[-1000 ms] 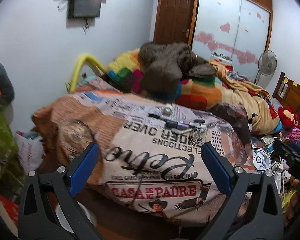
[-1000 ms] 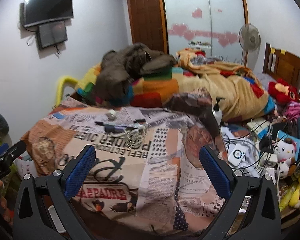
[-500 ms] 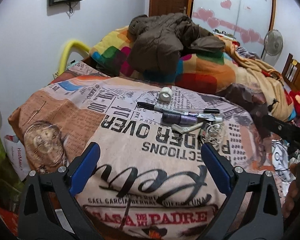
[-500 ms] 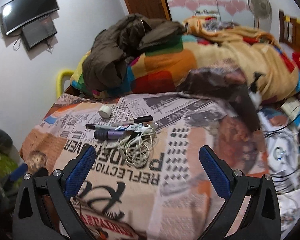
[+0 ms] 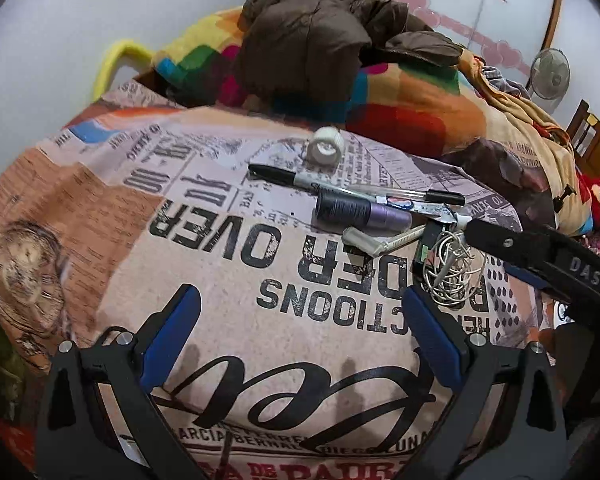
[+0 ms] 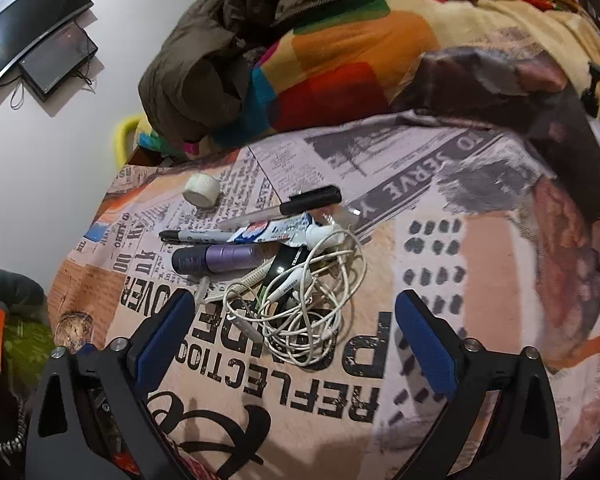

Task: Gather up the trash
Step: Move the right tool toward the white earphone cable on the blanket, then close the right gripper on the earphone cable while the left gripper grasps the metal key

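A small pile lies on the newspaper-print bedspread (image 6: 380, 380): a white tape roll (image 6: 201, 189), a black marker (image 6: 192, 236), a clear pen (image 6: 300, 202), a squeezed tube (image 6: 276, 232), a purple cylinder (image 6: 224, 259) and a tangled white cable (image 6: 300, 312). My right gripper (image 6: 294, 340) points down at the cable. Its jaws are closing, the tangle lies just ahead between them, and the pads touch nothing. My left gripper (image 5: 300, 332) hovers open over bare bedspread, short of the purple cylinder (image 5: 360, 212) and a razor (image 5: 380, 240). The cable (image 5: 452, 272) lies to its right.
A brown jacket (image 5: 312, 36) and a colourful blanket (image 5: 400, 108) are heaped behind the pile. A yellow rail (image 5: 112, 60) stands at the bed's far left corner. Screens (image 6: 32, 52) hang on the white wall. A fan (image 5: 550, 74) stands by the wardrobe.
Both grippers came down and forward toward the pile. The right one tilted down over the white cable, and its jaws stand slightly narrower.
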